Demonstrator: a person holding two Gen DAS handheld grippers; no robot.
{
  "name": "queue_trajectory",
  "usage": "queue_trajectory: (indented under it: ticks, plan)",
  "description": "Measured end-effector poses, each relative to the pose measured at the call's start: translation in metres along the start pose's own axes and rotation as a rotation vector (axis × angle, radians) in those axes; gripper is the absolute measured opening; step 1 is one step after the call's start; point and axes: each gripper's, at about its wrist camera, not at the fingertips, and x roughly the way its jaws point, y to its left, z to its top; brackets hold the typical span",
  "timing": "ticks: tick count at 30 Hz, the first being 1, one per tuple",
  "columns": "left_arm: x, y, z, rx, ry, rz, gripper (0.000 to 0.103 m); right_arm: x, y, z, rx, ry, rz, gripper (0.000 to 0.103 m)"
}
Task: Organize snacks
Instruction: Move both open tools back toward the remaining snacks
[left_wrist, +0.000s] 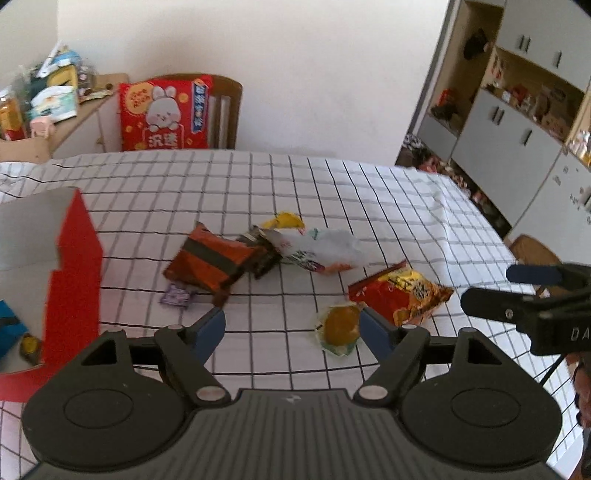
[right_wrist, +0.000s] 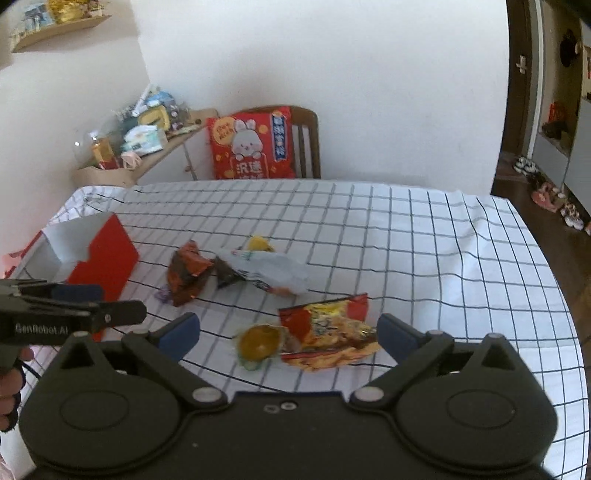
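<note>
Snacks lie loose on the checked tablecloth (left_wrist: 332, 177): an orange-brown packet (left_wrist: 214, 258), a dark packet (left_wrist: 264, 254), a white bag (left_wrist: 325, 247), a small yellow packet (left_wrist: 284, 221), a purple sweet (left_wrist: 177, 295), a red-yellow bag (left_wrist: 399, 291) and a round yellow pastry (left_wrist: 340, 326). A red box (left_wrist: 74, 277) with a white inside stands open at the left, with a blue packet (left_wrist: 9, 325) in it. My left gripper (left_wrist: 293, 325) hovers open, the pastry by its right finger. My right gripper (right_wrist: 288, 332) is open above the pastry (right_wrist: 258, 341) and red-yellow bag (right_wrist: 328, 328), untouched.
A wooden chair behind the table holds a big red rabbit-print bag (left_wrist: 166, 110). A cluttered side shelf (left_wrist: 44, 103) is at the back left. Grey cabinets (left_wrist: 517, 122) stand at the right, past the table's edge. A hand (right_wrist: 11, 387) holds the left gripper.
</note>
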Motion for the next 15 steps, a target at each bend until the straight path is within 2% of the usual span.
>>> queue_trajectory:
  ticks: [5,15]
  plan:
    - [0.029,-0.017,0.002,0.051,0.058,-0.011,0.079,0.022,-0.012,0.002,-0.010,0.049,0.007,0.102]
    - [0.087,-0.052,0.003,0.193,0.155,-0.032,0.079,0.071,-0.040,0.011,0.048,0.152,0.009,0.098]
